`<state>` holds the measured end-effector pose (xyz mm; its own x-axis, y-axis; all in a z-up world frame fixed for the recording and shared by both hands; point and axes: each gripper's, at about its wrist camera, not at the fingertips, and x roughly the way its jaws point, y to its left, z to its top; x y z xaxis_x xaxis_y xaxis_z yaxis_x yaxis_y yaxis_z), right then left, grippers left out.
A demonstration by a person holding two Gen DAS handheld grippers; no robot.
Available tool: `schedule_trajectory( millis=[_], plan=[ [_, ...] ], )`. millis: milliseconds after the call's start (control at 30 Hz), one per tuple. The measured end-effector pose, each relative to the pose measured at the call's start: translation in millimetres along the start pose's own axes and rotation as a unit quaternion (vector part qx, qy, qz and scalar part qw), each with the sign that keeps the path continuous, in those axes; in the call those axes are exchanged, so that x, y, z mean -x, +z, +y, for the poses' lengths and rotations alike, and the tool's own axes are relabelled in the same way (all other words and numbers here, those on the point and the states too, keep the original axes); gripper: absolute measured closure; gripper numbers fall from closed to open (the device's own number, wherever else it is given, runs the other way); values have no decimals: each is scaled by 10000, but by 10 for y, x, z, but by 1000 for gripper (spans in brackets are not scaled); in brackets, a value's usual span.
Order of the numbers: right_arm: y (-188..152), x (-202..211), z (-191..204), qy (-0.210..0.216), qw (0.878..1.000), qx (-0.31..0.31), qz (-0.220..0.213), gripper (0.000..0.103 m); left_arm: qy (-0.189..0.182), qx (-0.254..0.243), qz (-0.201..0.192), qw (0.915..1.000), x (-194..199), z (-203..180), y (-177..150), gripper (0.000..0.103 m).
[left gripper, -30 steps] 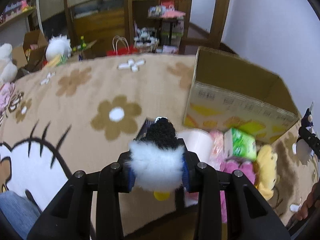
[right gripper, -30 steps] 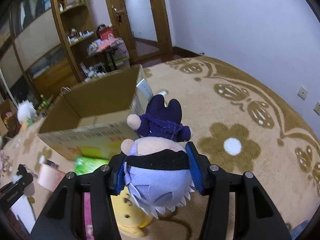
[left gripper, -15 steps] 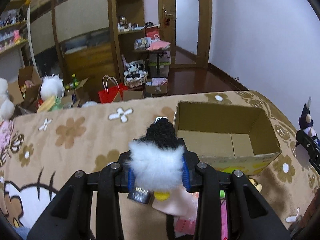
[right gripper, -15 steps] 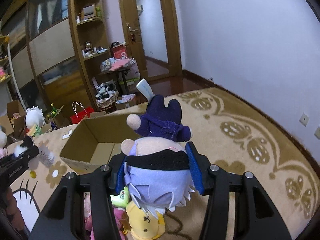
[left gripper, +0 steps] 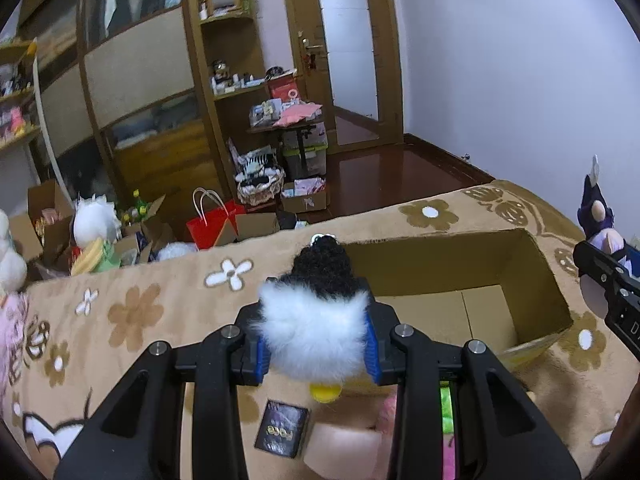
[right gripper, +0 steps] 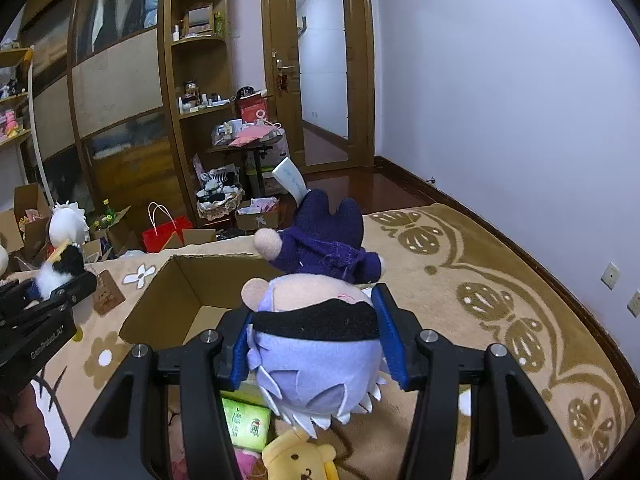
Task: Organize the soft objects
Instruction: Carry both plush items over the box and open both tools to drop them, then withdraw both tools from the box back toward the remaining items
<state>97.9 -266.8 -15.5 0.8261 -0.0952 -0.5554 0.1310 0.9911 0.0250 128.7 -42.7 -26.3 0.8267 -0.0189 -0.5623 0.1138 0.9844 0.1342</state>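
My left gripper (left gripper: 316,336) is shut on a fluffy white and black plush toy (left gripper: 314,328), held above the near-left edge of an open cardboard box (left gripper: 456,264). My right gripper (right gripper: 316,340) is shut on a doll with lilac hair, a black blindfold and purple clothes (right gripper: 316,344), held over the box's (right gripper: 188,284) right side. The box looks empty. Each gripper shows at the edge of the other's view: the right one (left gripper: 608,280) and the left one (right gripper: 44,300).
The box stands on a tan flower-patterned carpet (left gripper: 136,316). Below the grippers lie a green packet (right gripper: 244,424), a yellow plush (right gripper: 300,460), pink soft items (left gripper: 344,448) and a dark card (left gripper: 282,428). Cluttered boxes, a red bag (left gripper: 212,224) and shelves stand beyond the carpet.
Both grippers have risen with their toys. The views now look down into the box from higher up, and the pile of items has dropped to the bottom edge.
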Motion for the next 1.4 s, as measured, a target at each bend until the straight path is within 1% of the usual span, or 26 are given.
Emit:
schedule_trajectory(
  millis=[300, 467, 533, 633, 800, 900, 1000, 1033, 1067, 1100, 1200, 1267, 1367, 1400],
  plan=[
    [95, -249, 132, 20, 9998, 199, -27, 46, -44, -169, -118, 9998, -209, -29, 125, 68],
    [54, -342, 134, 250, 9996, 76, 67, 46, -190, -120, -110, 9997, -288, -4, 156, 68],
    [31, -370, 141, 283, 9996, 61, 67, 46, -225, -77, -60, 9997, -348, -8, 167, 68],
    [-2, -432, 168, 325, 9993, 100, 139, 45, -421, 90, 107, 9990, -450, -17, 149, 68],
    [-92, -568, 200, 487, 9983, 66, 312, 45, -634, 58, 254, 9976, -561, -118, 67, 67],
    [-166, -647, 214, 525, 9976, 74, 440, 45, -626, -21, 288, 9976, -607, -176, 8, 66],
    [-213, -699, 195, 581, 9970, 16, 520, 43, -657, 23, 378, 9971, -647, -171, -26, 65],
    [-223, -706, 193, 582, 9969, 21, 534, 43, -651, 61, 396, 9971, -656, -161, -32, 60],
    [-227, -709, 196, 556, 9969, 57, 550, 43, -626, 100, 403, 9972, -662, -145, -38, 50],
    [-232, -710, 207, 509, 9971, 129, 551, 42, -595, 158, 360, 9975, -652, -128, -40, 47],
    [-237, -674, 204, 479, 9977, 194, 439, 29, -616, 258, 336, 9972, -637, -77, -28, 45],
    [-223, -649, 182, 553, 9976, 117, 403, 25, -635, 289, 357, 9969, -636, -55, -17, 39],
    [-196, -605, 170, 553, 9977, 86, 390, 17, -587, 317, 336, 9972, -599, -28, -3, 34],
    [-181, -578, 166, 520, 9979, 92, 375, 12, -571, 327, 340, 9973, -576, -15, 6, 32]
  ],
)
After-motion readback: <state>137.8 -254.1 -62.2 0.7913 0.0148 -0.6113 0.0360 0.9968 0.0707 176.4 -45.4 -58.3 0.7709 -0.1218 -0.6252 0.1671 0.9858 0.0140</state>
